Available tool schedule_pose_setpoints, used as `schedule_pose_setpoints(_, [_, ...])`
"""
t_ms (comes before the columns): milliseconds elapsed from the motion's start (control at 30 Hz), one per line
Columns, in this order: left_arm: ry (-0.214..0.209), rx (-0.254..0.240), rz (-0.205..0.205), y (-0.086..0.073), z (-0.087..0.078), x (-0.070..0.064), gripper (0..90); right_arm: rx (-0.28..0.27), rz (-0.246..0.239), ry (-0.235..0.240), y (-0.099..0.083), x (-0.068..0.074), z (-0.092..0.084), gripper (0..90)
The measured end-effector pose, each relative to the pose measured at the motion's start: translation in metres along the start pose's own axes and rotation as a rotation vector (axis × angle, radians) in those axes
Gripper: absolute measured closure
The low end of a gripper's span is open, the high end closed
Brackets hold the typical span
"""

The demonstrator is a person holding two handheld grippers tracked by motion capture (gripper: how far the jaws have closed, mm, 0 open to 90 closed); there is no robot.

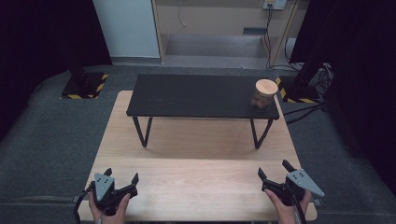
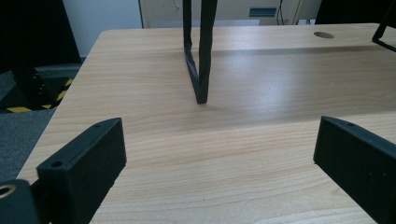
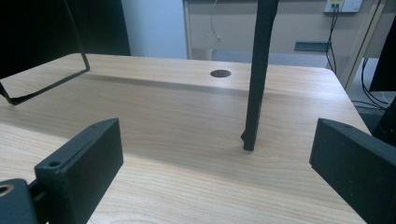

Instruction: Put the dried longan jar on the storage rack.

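Observation:
A glass jar [image 1: 263, 95] with a round wooden lid and brown contents stands on the right end of a black raised shelf [image 1: 196, 96]. My left gripper [image 1: 121, 176] rests near the table's front left corner, open, nothing between its jaws. My right gripper [image 1: 274, 169] is near the front right corner, also open and empty. The left gripper view looks at the shelf's left leg [image 2: 198, 56] over bare wood. The right gripper view has the shelf's right leg [image 3: 259, 74] straight ahead.
The shelf stands on thin black wire legs at the back half of the light wooden table [image 1: 196, 177]. A round cable hole [image 3: 220, 73] is in the tabletop beyond the legs. Grey floor, black stands with hazard stripes [image 1: 84, 84] and cables surround the table.

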State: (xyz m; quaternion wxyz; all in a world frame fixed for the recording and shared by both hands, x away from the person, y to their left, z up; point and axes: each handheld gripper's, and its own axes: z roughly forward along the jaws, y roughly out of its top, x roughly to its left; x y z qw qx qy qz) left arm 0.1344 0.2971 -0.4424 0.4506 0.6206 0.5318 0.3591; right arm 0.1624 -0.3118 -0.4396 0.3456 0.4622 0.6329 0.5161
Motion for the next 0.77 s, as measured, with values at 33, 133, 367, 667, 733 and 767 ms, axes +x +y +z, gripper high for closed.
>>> schedule_pose_setpoints(33, [0.001,0.000,0.000,0.0002,0.0000,-0.0003,1.2,0.001,0.001,0.002,0.0001,-0.0002,0.0002,2.9])
schedule_pose_setpoints(133, [-0.001,0.000,0.000,0.0006,0.0002,-0.0009,1.2,0.002,0.001,0.003,-0.0001,-0.0004,0.0005,2.9])
schedule_pose_setpoints(367, [-0.002,0.000,0.001,0.0018,0.0005,-0.0009,1.2,0.002,0.002,0.005,-0.0004,-0.0012,0.0015,2.9])
schedule_pose_setpoints(667, [-0.007,-0.002,0.001,0.0022,0.0004,-0.0022,1.2,0.000,0.004,0.008,-0.0005,-0.0011,0.0014,2.8])
schedule_pose_setpoints(733, [-0.010,-0.002,0.004,0.0025,0.0003,-0.0029,1.2,-0.001,0.006,0.009,-0.0004,-0.0007,0.0005,2.8])
schedule_pose_setpoints(767, [-0.012,-0.001,0.006,0.0027,0.0002,-0.0033,1.2,-0.002,0.005,0.009,-0.0003,-0.0006,0.0001,2.8])
